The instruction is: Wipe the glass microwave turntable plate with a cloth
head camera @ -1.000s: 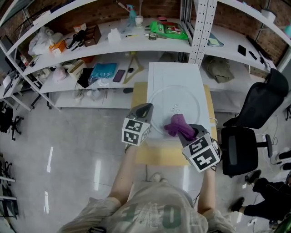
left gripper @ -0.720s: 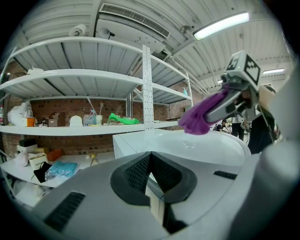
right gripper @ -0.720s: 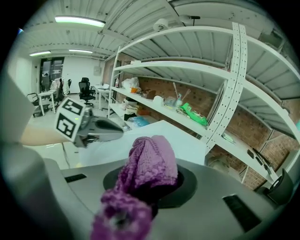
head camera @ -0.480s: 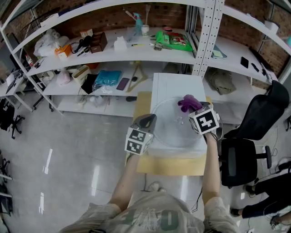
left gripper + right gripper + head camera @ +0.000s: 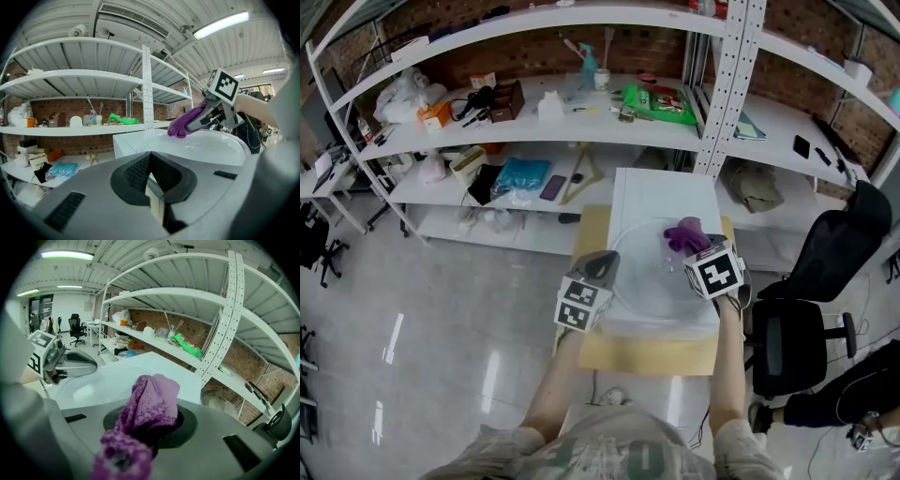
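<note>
A white table (image 5: 654,187) stands before brick-backed shelves (image 5: 534,117), with bare floor (image 5: 441,309) to its left and an office chair (image 5: 830,248) close on its right. The glass plate (image 5: 642,277) fills the table's near end. The left gripper (image 5: 602,263), jaws together, sits at the plate's left rim. The right gripper (image 5: 696,246) is clamped on the purple cloth (image 5: 682,233) near the far right rim.

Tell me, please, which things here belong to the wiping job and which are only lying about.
For the job:
glass turntable plate
purple cloth
right hand-held gripper, holding the cloth
left hand-held gripper, at the plate's rim

Lying about:
green packet on the shelf
teal bag on the lower shelf
black office chair
</note>
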A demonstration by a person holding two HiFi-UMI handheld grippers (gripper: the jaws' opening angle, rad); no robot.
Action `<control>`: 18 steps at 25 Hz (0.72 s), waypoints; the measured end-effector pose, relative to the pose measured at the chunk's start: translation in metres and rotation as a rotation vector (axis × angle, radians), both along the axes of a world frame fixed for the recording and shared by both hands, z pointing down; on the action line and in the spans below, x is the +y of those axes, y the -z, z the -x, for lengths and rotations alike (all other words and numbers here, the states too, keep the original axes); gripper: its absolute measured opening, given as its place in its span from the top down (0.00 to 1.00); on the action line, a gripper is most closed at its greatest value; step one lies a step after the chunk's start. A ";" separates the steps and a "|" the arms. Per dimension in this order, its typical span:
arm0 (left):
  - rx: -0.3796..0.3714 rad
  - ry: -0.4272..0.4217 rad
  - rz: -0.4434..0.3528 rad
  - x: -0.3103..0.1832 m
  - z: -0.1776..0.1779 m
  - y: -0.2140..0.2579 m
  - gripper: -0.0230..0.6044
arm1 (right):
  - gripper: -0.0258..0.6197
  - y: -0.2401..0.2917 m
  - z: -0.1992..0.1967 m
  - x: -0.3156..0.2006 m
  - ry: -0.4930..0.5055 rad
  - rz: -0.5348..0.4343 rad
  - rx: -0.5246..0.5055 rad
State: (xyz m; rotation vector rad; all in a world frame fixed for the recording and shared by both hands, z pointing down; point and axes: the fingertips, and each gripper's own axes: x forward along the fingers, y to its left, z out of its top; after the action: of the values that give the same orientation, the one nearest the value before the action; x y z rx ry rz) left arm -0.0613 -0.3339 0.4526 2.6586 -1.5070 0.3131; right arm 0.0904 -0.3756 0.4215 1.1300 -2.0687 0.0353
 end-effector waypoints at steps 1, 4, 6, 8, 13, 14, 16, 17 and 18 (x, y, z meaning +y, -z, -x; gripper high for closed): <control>0.000 0.000 -0.001 0.000 0.000 0.000 0.96 | 0.87 0.000 -0.001 0.008 0.005 -0.002 0.008; 0.000 0.002 0.000 0.000 -0.001 0.001 0.96 | 0.87 -0.002 0.000 0.035 0.019 -0.003 0.015; 0.001 0.002 0.000 0.000 0.000 0.001 0.96 | 0.87 -0.002 0.004 0.054 0.035 -0.004 0.012; 0.001 0.002 0.000 0.001 0.000 0.002 0.96 | 0.87 -0.003 0.007 0.071 0.055 -0.008 0.018; 0.002 0.007 0.000 0.000 0.001 0.002 0.96 | 0.87 -0.006 0.010 0.111 0.086 0.001 0.019; 0.002 0.008 0.000 0.000 0.001 0.002 0.96 | 0.87 -0.006 0.010 0.117 0.084 0.004 0.014; 0.002 0.009 0.003 0.000 0.001 0.002 0.96 | 0.87 -0.006 0.008 0.130 0.078 0.006 0.002; 0.001 0.009 0.003 0.001 0.000 0.002 0.96 | 0.87 -0.005 0.008 0.136 0.079 0.006 -0.003; 0.000 0.009 0.004 0.002 0.001 0.002 0.96 | 0.87 -0.005 0.008 0.142 0.081 0.006 -0.006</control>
State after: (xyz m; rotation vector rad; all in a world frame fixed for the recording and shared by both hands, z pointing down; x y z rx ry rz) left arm -0.0618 -0.3322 0.4511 2.6476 -1.5166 0.3145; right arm 0.0822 -0.2341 0.4269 1.0426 -2.1165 0.0059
